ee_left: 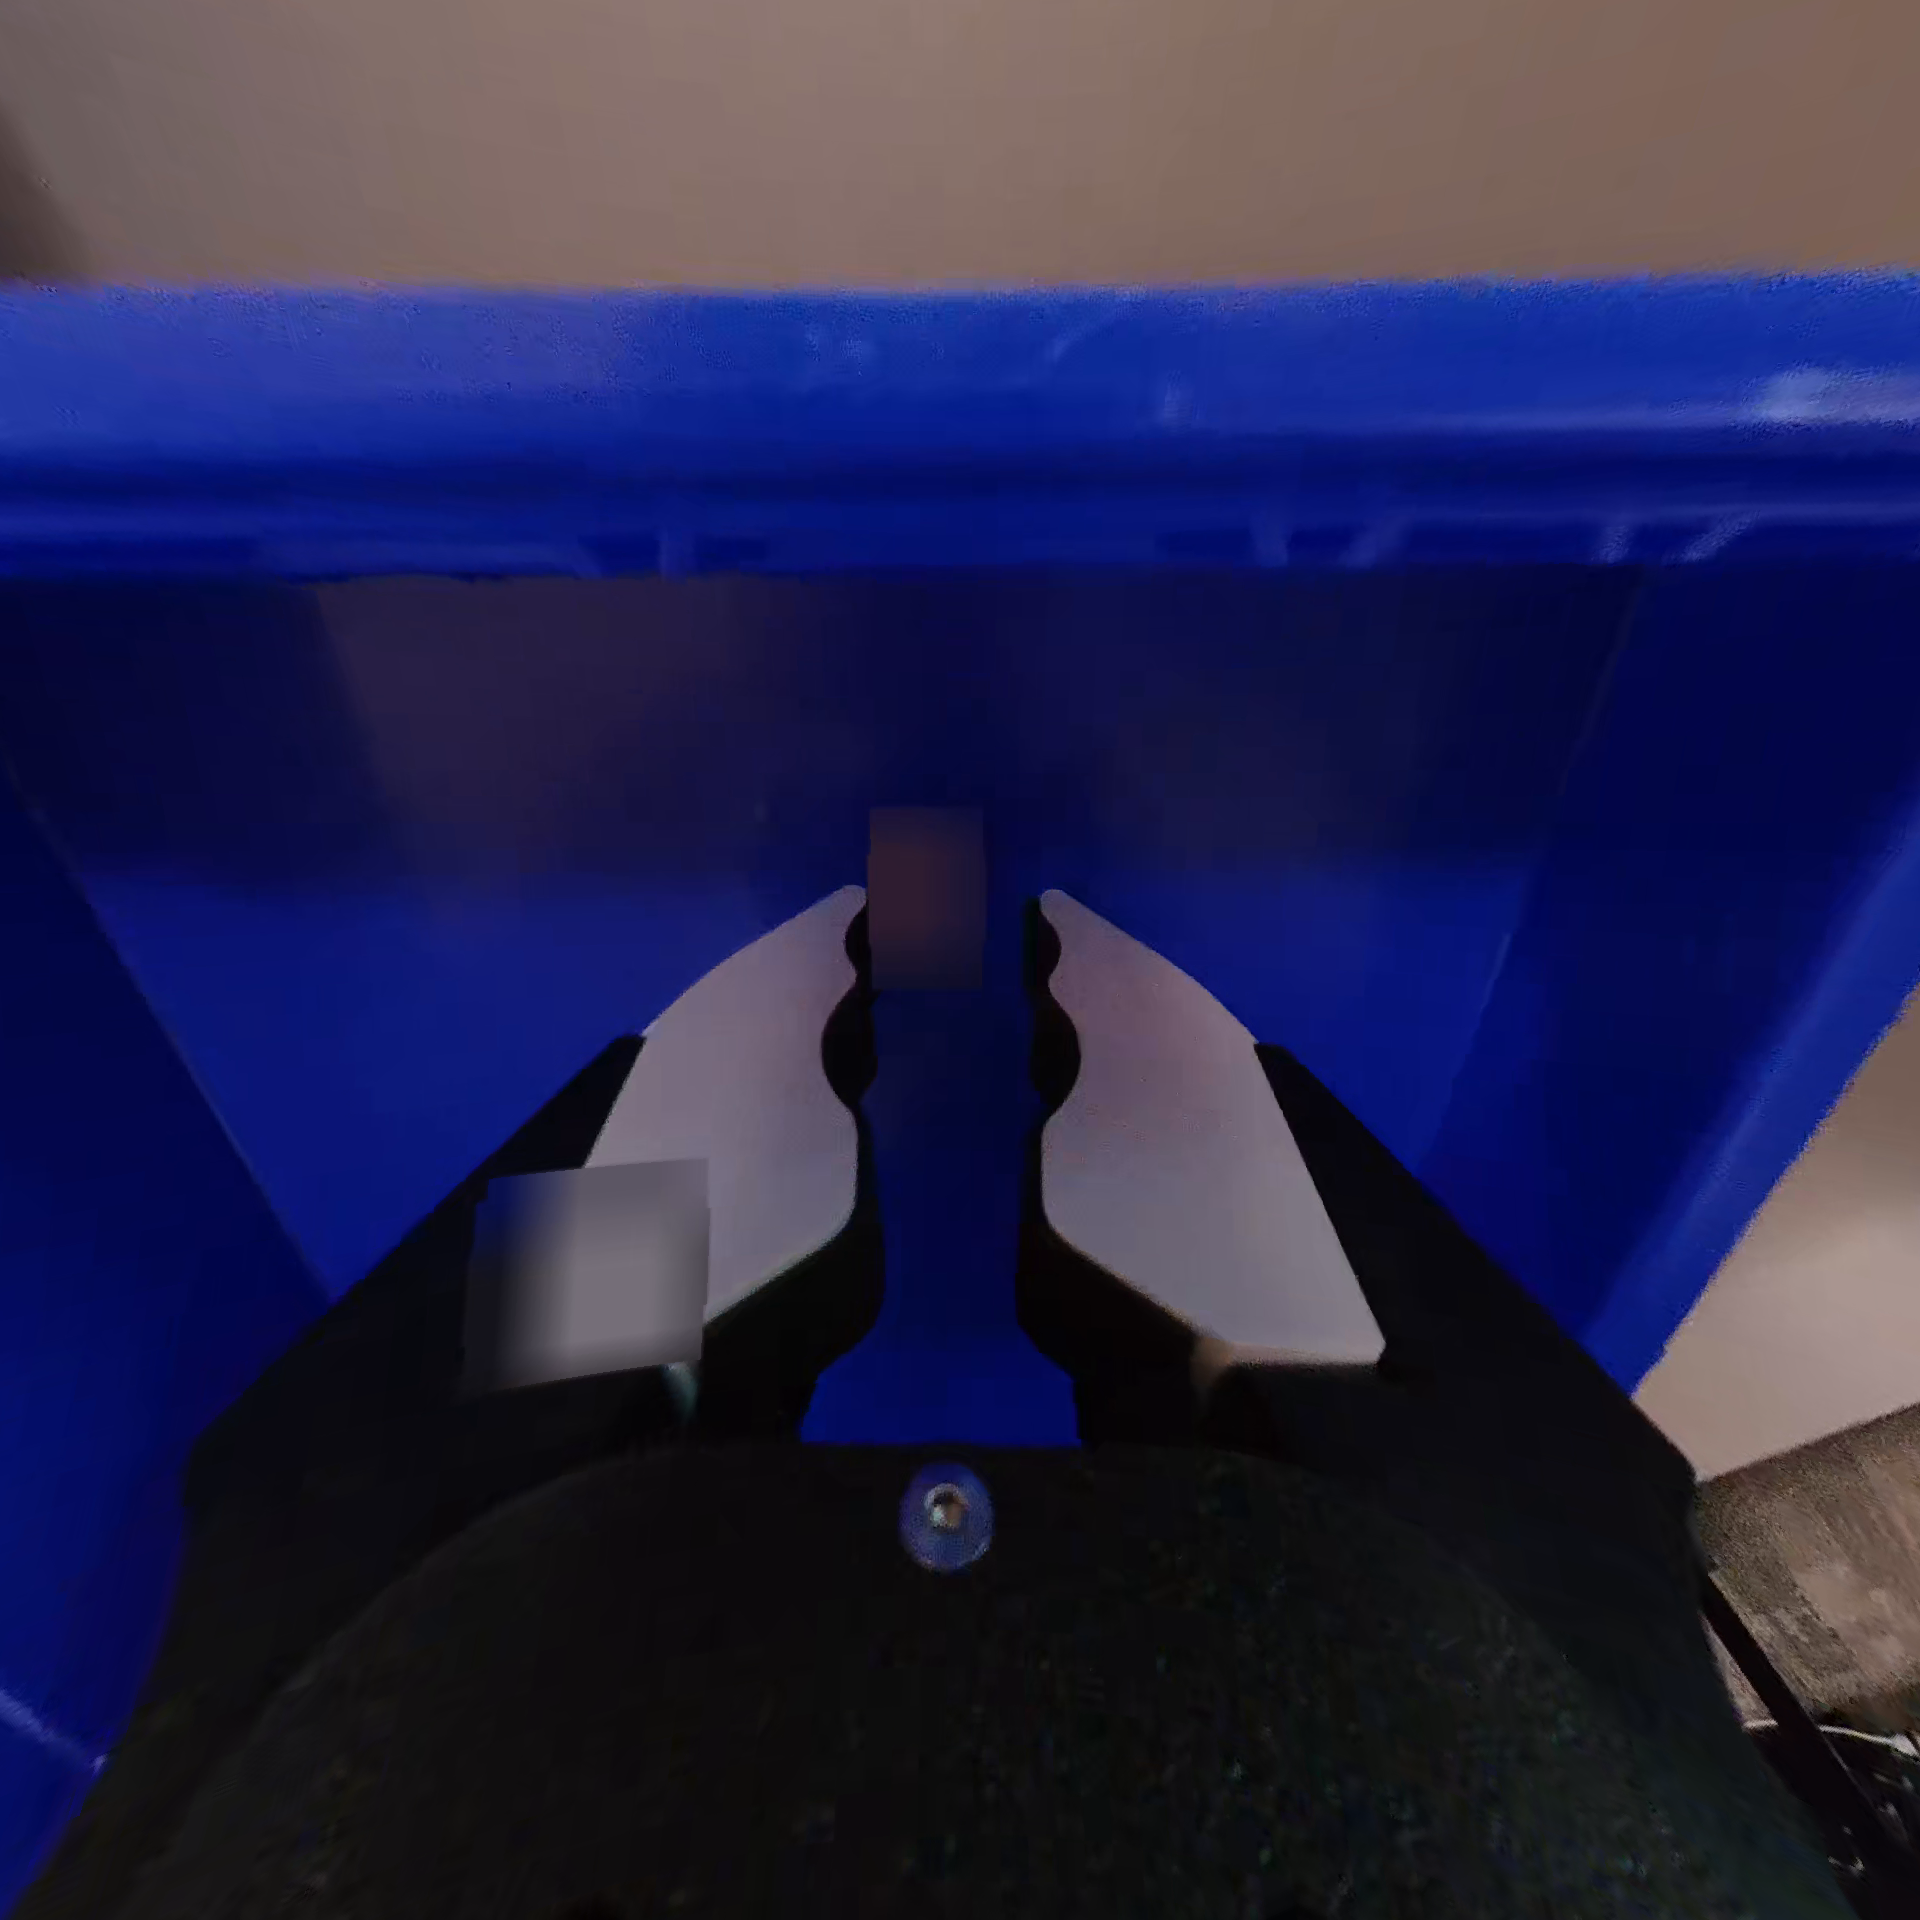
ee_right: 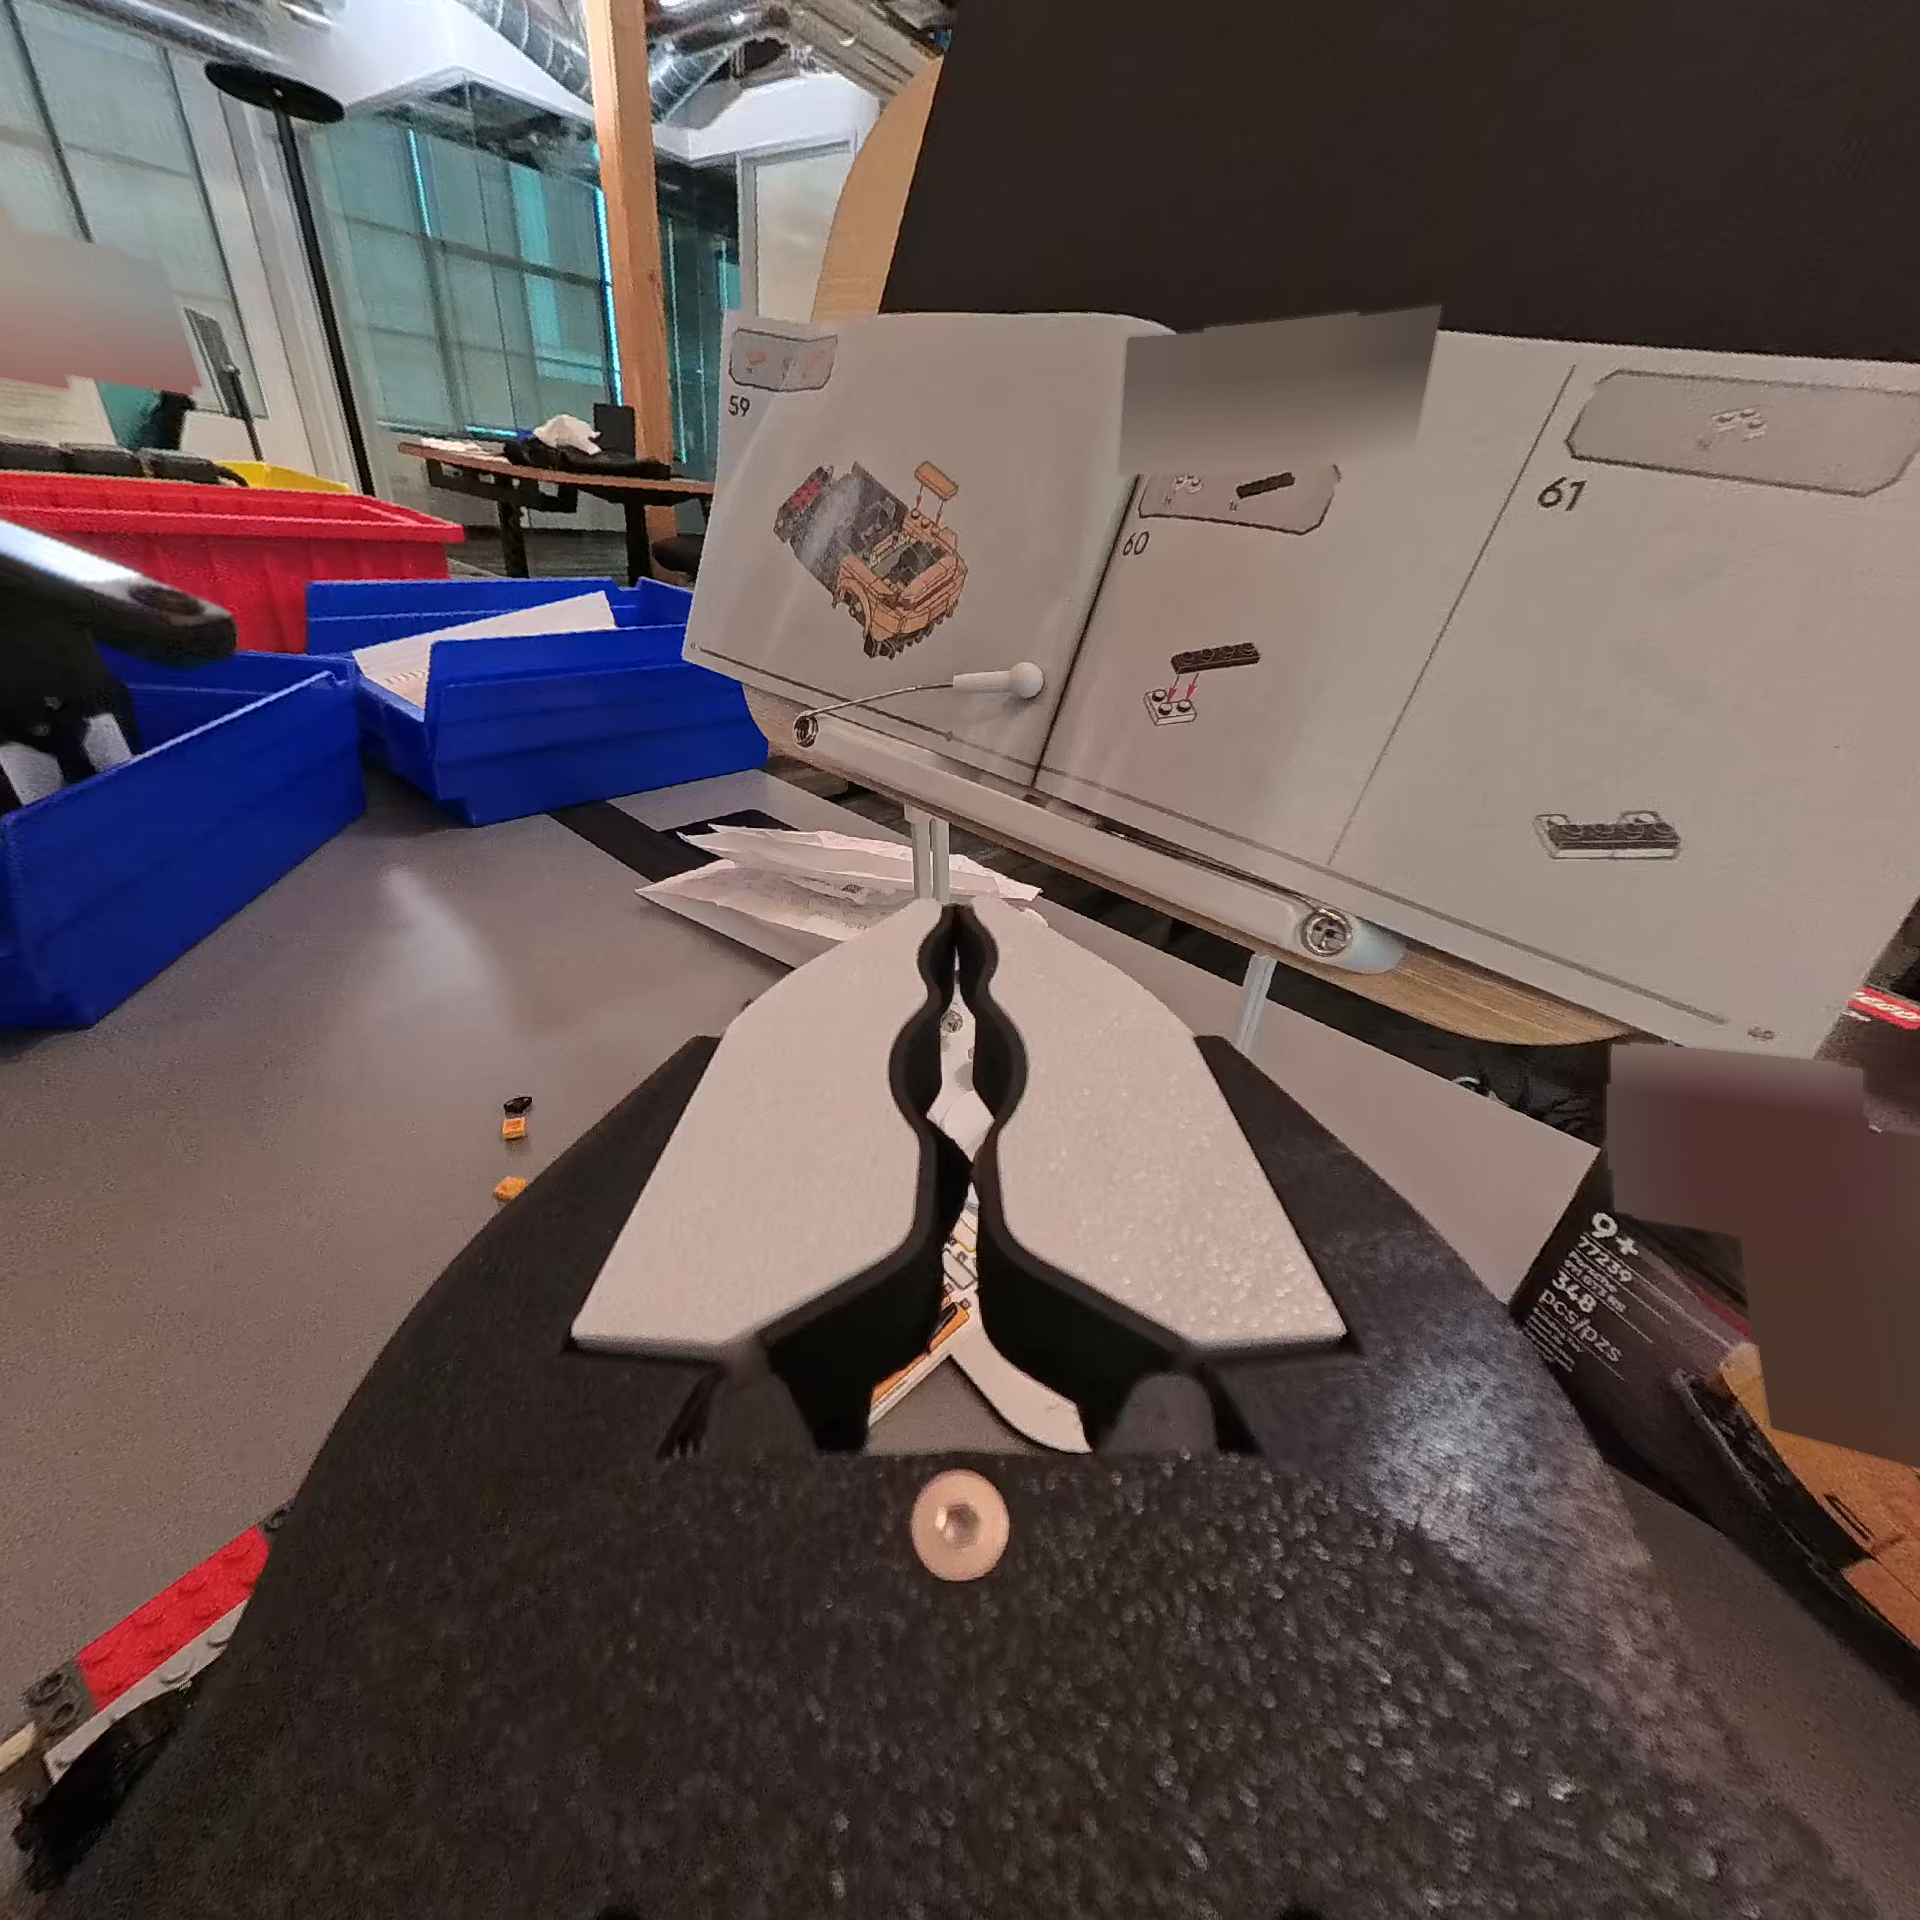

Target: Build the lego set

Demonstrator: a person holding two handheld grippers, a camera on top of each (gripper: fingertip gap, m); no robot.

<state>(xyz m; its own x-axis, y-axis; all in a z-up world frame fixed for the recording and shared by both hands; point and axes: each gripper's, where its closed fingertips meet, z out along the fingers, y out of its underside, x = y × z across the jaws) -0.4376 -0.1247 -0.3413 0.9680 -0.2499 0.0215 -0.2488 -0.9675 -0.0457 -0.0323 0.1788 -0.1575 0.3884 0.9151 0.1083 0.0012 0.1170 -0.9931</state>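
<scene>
Left gripper (ee_left: 945, 914) jaws parted, right gripper (ee_right: 956, 920) jaws closed tip to tip

left gripper (ee_left: 943, 935): jaws apart, empty | inside blue bin (ee_left: 935, 416) | view blurred

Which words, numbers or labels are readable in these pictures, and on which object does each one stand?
I do not copy writing; here is where it stands.
Open instruction booklet: large printed numbers, readable.
Black box: white print, readable.
Loose papers: too small.
Blue bin, left wrist view: none.
</scene>
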